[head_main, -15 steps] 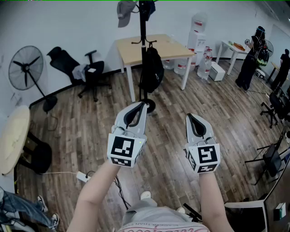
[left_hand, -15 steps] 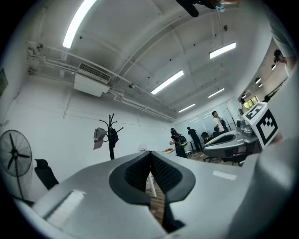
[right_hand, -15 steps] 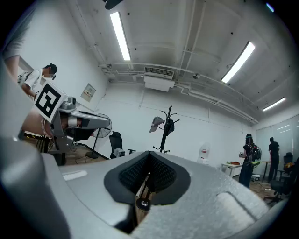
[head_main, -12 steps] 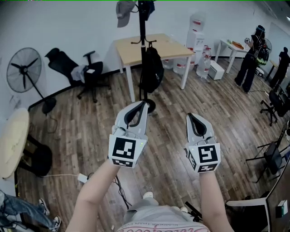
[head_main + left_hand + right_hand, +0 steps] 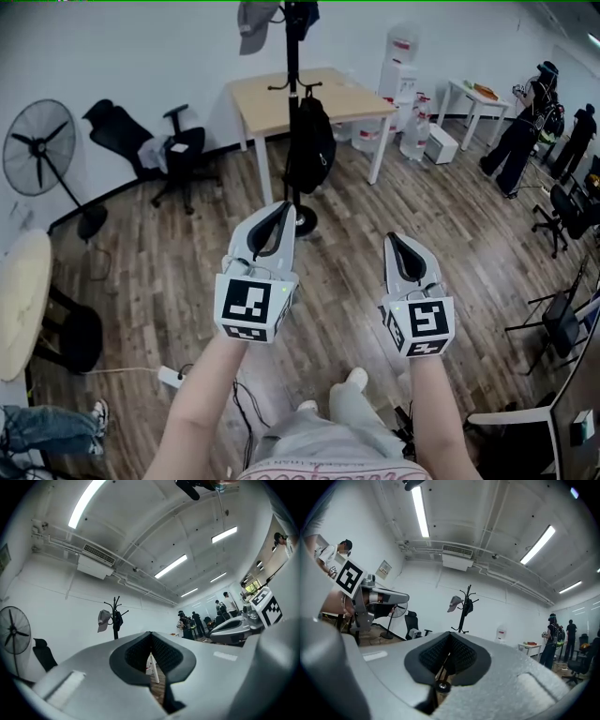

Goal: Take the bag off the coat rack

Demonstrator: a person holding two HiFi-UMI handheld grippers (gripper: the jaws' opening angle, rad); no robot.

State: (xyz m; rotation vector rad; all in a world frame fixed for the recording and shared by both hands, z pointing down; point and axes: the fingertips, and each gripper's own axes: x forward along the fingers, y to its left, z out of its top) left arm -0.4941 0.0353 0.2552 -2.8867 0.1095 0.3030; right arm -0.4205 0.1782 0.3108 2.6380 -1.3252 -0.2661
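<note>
A black bag [image 5: 311, 145] hangs from a lower hook of the black coat rack [image 5: 294, 56], which stands on the wood floor before a light wooden table [image 5: 253, 103]. A grey cap [image 5: 254, 21] hangs near the rack's top, also visible as the cap [image 5: 455, 603] on the rack [image 5: 464, 611] in the right gripper view, and the rack [image 5: 115, 620] shows far off in the left gripper view. My left gripper [image 5: 284, 204] and right gripper [image 5: 391, 238] are both shut and empty, held side by side well short of the rack.
A standing fan [image 5: 42, 155] and a black office chair [image 5: 155, 150] are at the left. A round table [image 5: 19, 291] sits at the far left edge. Water bottles [image 5: 403, 131] and people [image 5: 520, 131] stand at the right. A power strip [image 5: 173, 377] lies on the floor.
The view has moved forward a little; the rack and bag sit slightly nearer. A foot has stepped forward below. Both grippers stay shut.
</note>
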